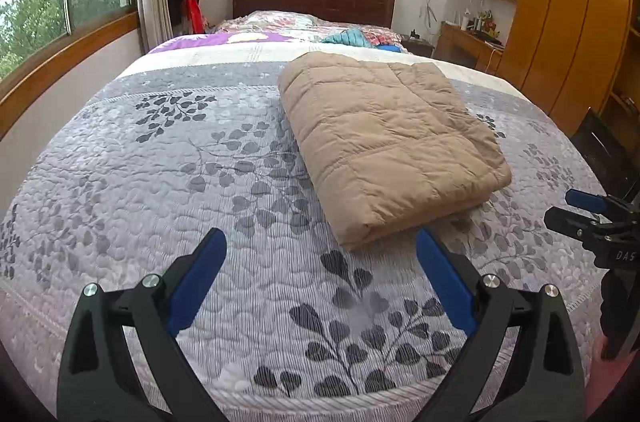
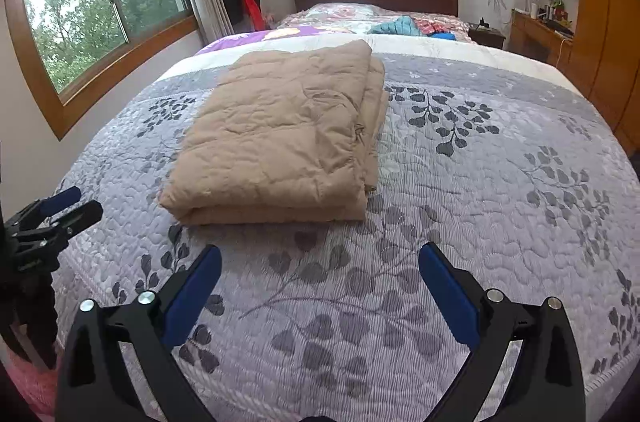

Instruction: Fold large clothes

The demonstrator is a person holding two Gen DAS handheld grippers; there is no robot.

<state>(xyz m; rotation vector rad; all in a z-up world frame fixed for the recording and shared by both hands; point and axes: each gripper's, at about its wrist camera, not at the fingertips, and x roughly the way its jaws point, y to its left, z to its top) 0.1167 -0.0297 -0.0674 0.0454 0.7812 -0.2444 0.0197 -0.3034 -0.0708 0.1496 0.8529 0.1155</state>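
Right tongs [image 2: 320,278] spread wide, empty, above bedspread [image 2: 480,206]; folded tan coat [image 2: 280,138] beyond.

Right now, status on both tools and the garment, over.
Left tool open, empty. Right tool open, empty. Tan quilted garment folded flat on the bedspread, clear of both tools. Nothing in the way.

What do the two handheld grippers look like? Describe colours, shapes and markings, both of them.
Both look alike. The left gripper has two black angular finger arms, each tipped with a flat blue pad, and round silver bolts at the pivots. The right gripper has the same black arms, blue pads and silver bolts. Seen side-on from the left wrist camera, the right gripper's black body carries pale lettering, only partly readable. No cables or sleeves show.
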